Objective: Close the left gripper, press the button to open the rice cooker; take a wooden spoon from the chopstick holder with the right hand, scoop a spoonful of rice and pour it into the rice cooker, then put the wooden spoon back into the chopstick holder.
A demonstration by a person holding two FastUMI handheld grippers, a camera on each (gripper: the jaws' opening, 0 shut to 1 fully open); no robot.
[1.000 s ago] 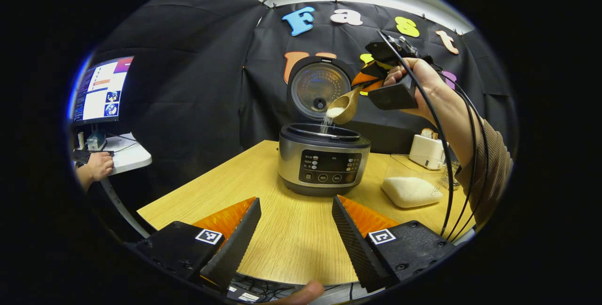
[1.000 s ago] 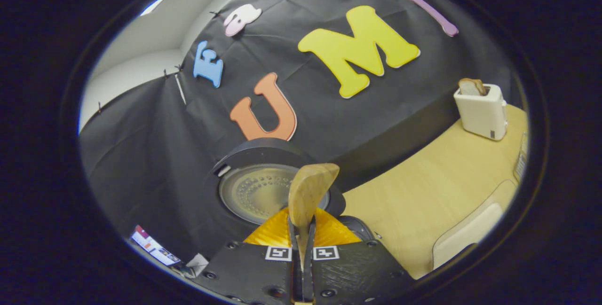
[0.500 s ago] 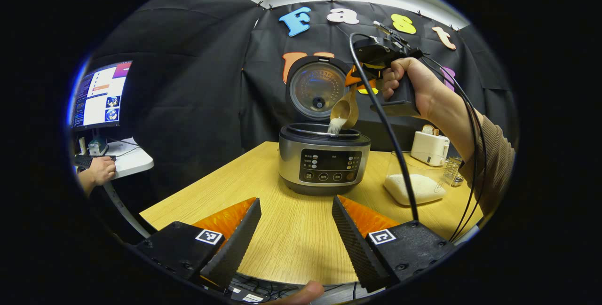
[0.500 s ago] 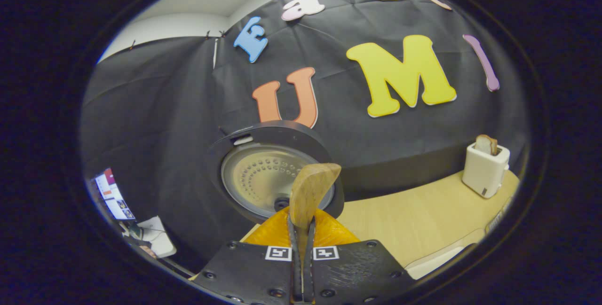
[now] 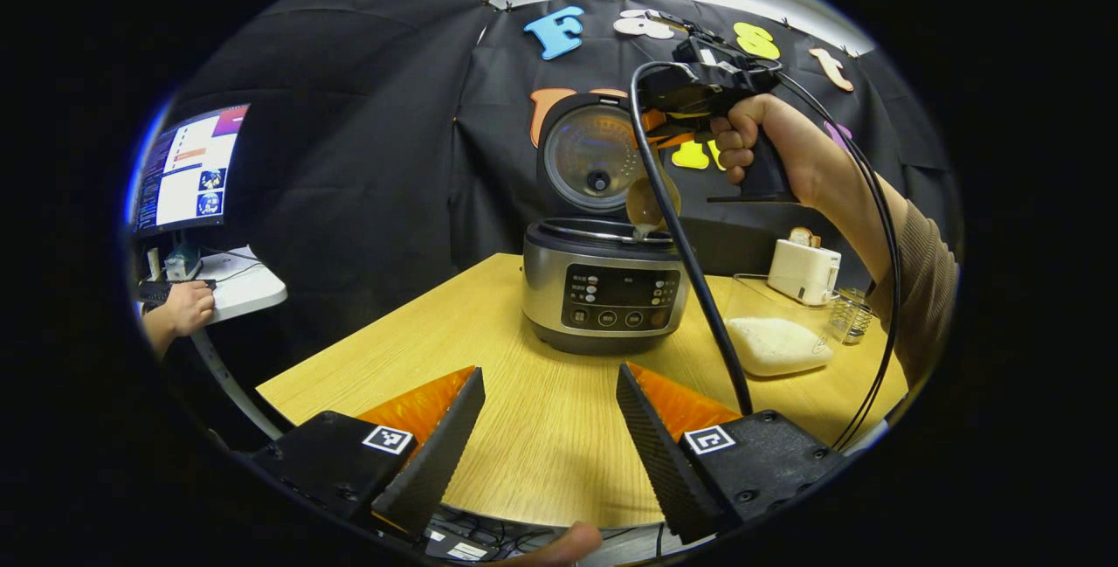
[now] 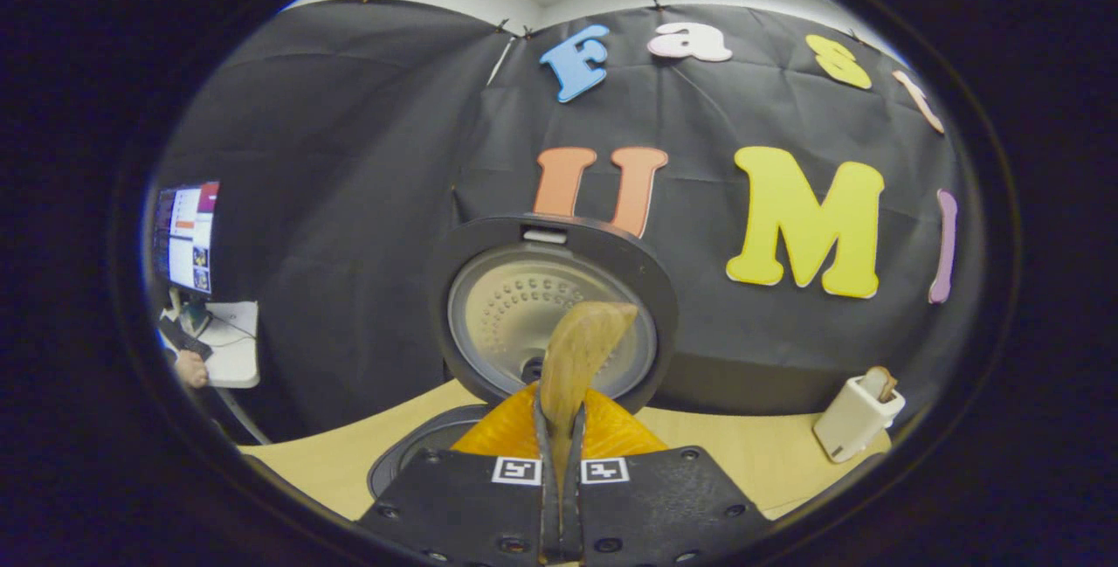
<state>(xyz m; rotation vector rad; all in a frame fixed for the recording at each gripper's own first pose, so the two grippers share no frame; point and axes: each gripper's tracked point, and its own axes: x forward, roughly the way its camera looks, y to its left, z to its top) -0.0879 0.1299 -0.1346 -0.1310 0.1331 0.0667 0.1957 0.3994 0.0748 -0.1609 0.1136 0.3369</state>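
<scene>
- While your right gripper [image 6: 559,497] pinched the wooden spoon [image 6: 581,357] by its handle, both fingers pressed flat on it, the bowl of the spoon hung over the open rice cooker [image 5: 603,287], close above the rim of its pot.
- Long axis of the spoon ran steeply down from the gripper to the pot in the left gripper view; bowl tipped toward you, and I saw no heap of rice in it. I judged the pour done or nearly so.
- Cooker lid [image 6: 555,314] stood upright behind the spoon.
- Your left gripper [image 5: 550,427] idled low over the table [image 5: 419,349], fingers spread wide, holding nothing, well short of the cooker.
- Rice container [image 5: 773,340] sat just right of the cooker. Beyond it, near the toaster [image 5: 803,268], stood a small wire holder [image 5: 849,315], which I took for the chopstick holder.
- Coming move, as I judged it: return the spoon. The holder lay to the right of the spoon and lower, on your right hand's own side, so your right arm was the nearer.
- Handle would need turning upright to drop in cleanly; the holder's opening was too small to read.
</scene>
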